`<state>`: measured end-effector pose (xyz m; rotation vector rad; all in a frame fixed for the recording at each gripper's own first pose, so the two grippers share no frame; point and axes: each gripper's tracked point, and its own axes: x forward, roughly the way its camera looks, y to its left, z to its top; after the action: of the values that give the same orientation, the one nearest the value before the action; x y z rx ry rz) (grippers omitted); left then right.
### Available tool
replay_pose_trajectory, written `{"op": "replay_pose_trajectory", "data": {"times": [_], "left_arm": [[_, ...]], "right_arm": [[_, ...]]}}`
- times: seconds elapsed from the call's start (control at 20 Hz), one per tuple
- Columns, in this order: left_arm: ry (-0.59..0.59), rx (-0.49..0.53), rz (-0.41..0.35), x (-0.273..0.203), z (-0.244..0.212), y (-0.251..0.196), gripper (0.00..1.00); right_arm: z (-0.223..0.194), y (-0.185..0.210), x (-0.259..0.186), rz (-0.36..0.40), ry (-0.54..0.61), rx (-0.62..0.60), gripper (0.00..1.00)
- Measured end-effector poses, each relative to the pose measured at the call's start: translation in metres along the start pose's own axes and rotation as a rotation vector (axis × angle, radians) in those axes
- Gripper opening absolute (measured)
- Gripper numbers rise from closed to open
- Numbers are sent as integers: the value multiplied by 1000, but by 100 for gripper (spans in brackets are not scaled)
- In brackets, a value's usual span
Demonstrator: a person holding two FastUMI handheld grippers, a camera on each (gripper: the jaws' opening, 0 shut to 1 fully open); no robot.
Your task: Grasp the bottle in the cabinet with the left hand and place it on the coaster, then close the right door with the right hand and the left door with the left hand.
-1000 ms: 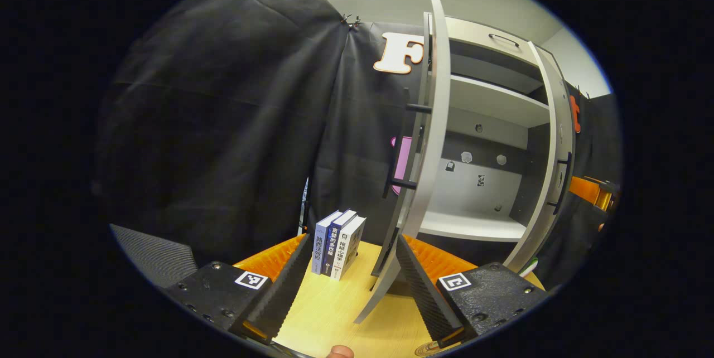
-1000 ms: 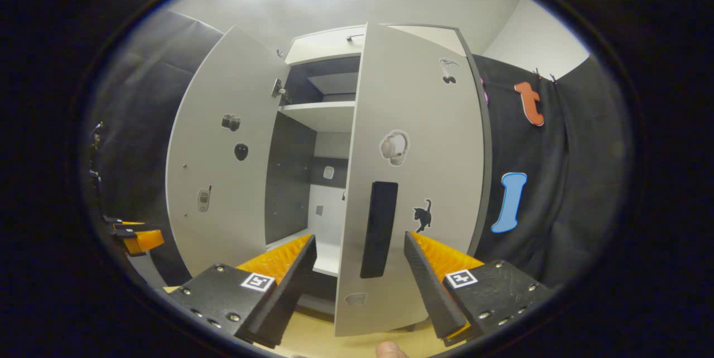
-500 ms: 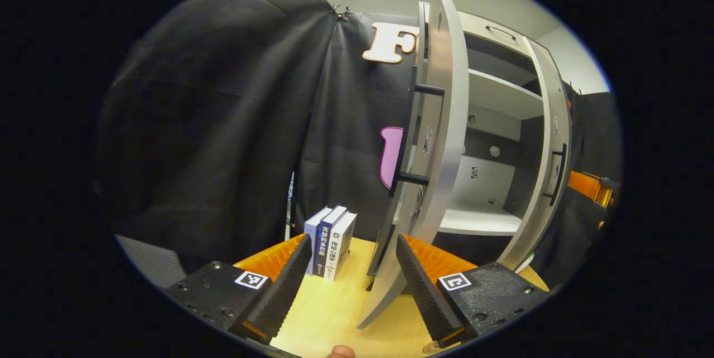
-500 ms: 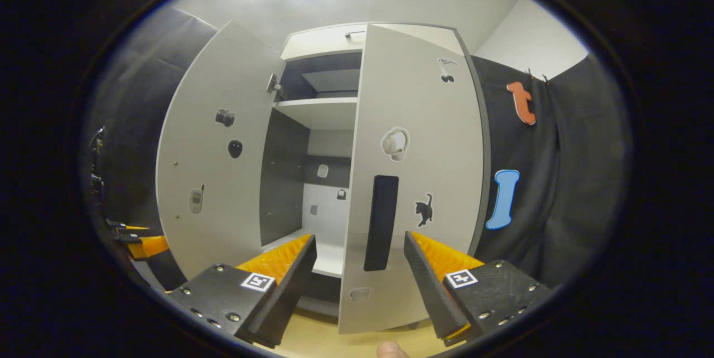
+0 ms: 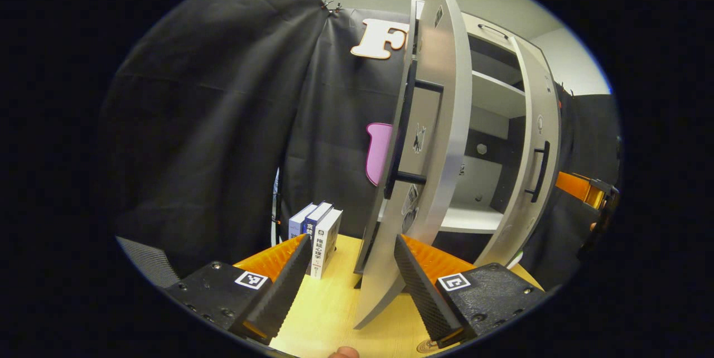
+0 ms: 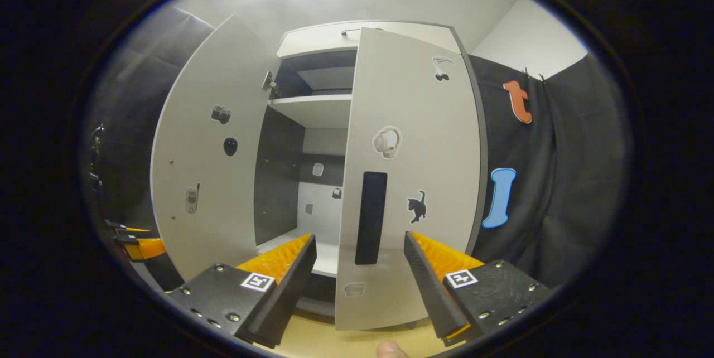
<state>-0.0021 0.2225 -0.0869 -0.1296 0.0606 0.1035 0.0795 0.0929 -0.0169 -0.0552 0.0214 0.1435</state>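
Cabinet doors are what the task turns on at this moment; the bottle and its coaster cannot be made out for certain in either view, though a small round rim [image 5: 427, 347] at the bottom edge of the left gripper view may be the coaster.

In the left gripper view, the left gripper [image 5: 346, 285] points at the outer edge of the pale grey left door with a black bar handle [image 5: 440, 140], jaws wide and empty, the door edge between the fingers' lines but apparently not pressed by either. That pose probably readies a push on this door. Three upright books with blue and white spines [image 5: 315, 235] stand on the light wooden tabletop [image 5: 329, 313] just beside the door's swing, near enough to watch. Farther right, the other gripper's orange body [image 5: 580, 190] sits by the right door [image 5: 530, 179].

In the right gripper view, the right gripper [image 6: 360, 285] faces the sticker-dotted front of the pale grey right door [image 6: 413, 179], jaws wide and empty, its black handle [image 6: 371, 218] between the finger lines. The door stands partly swung in, probably mid-closing. The white cabinet shelf [image 6: 312, 110] shows through the gap.
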Motion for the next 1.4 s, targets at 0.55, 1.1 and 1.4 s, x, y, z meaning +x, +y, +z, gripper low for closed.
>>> {"op": "replay_pose_trajectory", "data": {"times": [0.55, 1.1, 1.4], "left_arm": [[18, 60, -104, 9, -11, -65, 95], [35, 51, -188, 21, -17, -106, 95], [37, 41, -218, 24, -18, -117, 95]], "right_arm": [[5, -32, -10, -31, -7, -13, 96], [2, -58, -14, -78, -2, -20, 96], [3, -65, -13, -93, -4, -20, 96]]}}
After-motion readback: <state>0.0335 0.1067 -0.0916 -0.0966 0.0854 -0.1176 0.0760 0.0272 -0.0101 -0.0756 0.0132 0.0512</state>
